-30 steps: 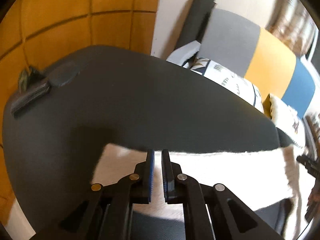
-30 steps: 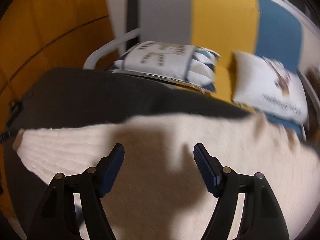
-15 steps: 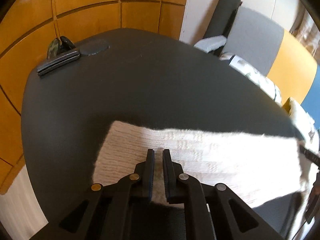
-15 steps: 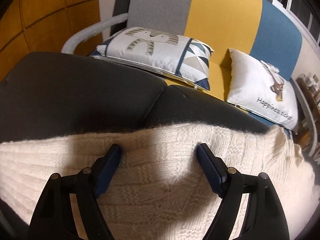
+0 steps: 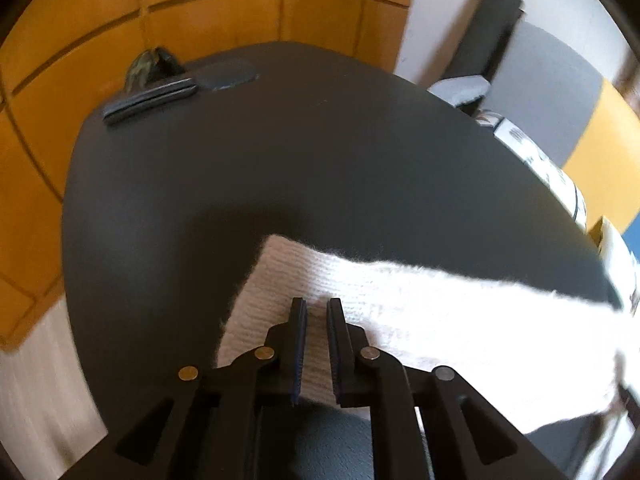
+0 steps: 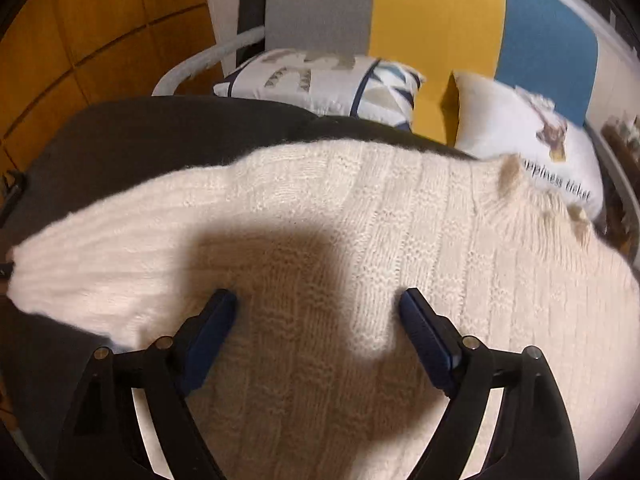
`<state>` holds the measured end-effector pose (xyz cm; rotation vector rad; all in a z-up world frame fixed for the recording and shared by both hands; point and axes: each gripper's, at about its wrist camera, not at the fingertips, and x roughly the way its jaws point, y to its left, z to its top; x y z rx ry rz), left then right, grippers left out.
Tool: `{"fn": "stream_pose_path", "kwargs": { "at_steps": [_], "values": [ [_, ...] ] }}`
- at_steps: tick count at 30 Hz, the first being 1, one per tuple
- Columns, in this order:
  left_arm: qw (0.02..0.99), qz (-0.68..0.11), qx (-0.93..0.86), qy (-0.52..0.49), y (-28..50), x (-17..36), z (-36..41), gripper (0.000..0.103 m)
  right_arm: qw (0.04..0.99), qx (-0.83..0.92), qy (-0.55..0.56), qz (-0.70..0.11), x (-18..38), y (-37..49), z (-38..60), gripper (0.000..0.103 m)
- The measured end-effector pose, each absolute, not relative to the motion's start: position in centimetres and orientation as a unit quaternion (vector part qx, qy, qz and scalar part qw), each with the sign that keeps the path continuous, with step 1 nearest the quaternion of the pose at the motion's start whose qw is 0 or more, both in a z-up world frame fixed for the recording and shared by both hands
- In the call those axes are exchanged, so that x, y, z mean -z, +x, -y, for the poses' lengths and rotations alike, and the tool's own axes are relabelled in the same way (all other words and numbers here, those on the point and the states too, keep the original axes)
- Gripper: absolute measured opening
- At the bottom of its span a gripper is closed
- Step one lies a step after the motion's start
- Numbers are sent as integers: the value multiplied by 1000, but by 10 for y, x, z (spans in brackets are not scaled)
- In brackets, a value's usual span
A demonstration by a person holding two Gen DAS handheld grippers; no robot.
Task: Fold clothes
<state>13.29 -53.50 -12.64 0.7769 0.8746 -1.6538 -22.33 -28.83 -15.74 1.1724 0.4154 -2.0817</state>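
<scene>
On the dark round tabletop [image 5: 320,168], closest in, a cream knitted sweater [image 6: 360,248] lies spread flat, its ribbed end reaching toward the left side of the surface and its body covering most of the near right part. The left tongs [image 5: 317,312] hang over that ribbed end, clenched to a narrow slit; whether a fold of knit is pinched between them the left wrist view does not show. The right tongs [image 6: 318,304] stand released and wide above the sweater's middle, their jaws having just been opening, nothing caught between them and a dark shadow lying on the knit below. Past the sweater the tabletop is bare and matt. At its far left edge sit a flat dark bar-shaped thing [image 5: 150,98], a small dark round pad [image 5: 228,76] just beside it, and a greenish lump [image 5: 146,66] behind, too blurred to identify. Beyond the table's rim a wall of orange panels [image 5: 200,4] curves round the left. To the right stands a sofa [image 6: 436,20] backed in grey, yellow and blue stripes, with a pale curved armrest [image 6: 200,64]. On its seat lie a patterned cushion [image 6: 320,76] with blue triangles and a white cushion [image 6: 532,140] bearing lettering.
</scene>
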Motion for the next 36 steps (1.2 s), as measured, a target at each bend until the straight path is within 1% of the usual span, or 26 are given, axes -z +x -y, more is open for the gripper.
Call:
{"fn": "stream_pose_path", "kwargs": {
  "at_steps": [2, 5, 10, 12, 14, 17, 18, 24, 27, 29, 32, 35, 36],
  "values": [
    [483, -376, 732, 299, 122, 110, 512, 9, 360, 806, 447, -146, 145, -211, 269, 84],
    [383, -355, 798, 302, 78, 93, 473, 9, 379, 790, 457, -150, 139, -178, 233, 84],
    [216, -262, 884, 323, -32, 64, 398, 9, 387, 773, 467, -186, 145, -110, 172, 84],
    [172, -222, 898, 339, -74, 61, 374, 9, 378, 775, 469, -190, 151, -90, 155, 84],
    [145, -193, 896, 372, -112, 66, 355, 10, 371, 779, 474, -174, 158, -81, 143, 84],
    [164, -151, 862, 455, -154, 101, 341, 11, 356, 790, 463, -186, 164, -68, 135, 84],
    [171, -146, 855, 467, -159, 112, 340, 12, 355, 791, 460, -190, 165, -64, 131, 84],
    [197, -125, 851, 471, -159, 133, 331, 13, 359, 805, 435, -185, 172, -46, 113, 84],
    [211, -144, 837, 484, -164, 134, 350, 12, 358, 797, 447, -190, 165, -46, 114, 84],
    [187, -160, 852, 462, -153, 121, 339, 12, 364, 787, 461, -189, 153, -46, 109, 84],
    [142, -178, 861, 455, -129, 125, 304, 12, 345, 808, 445, -173, 134, -41, 79, 84],
    [139, -179, 850, 476, -104, 152, 272, 12, 294, 819, 469, -153, 141, -38, 32, 84],
    [147, -162, 856, 468, -97, 157, 263, 12, 281, 816, 486, -137, 150, -36, 18, 84]
  ]
}}
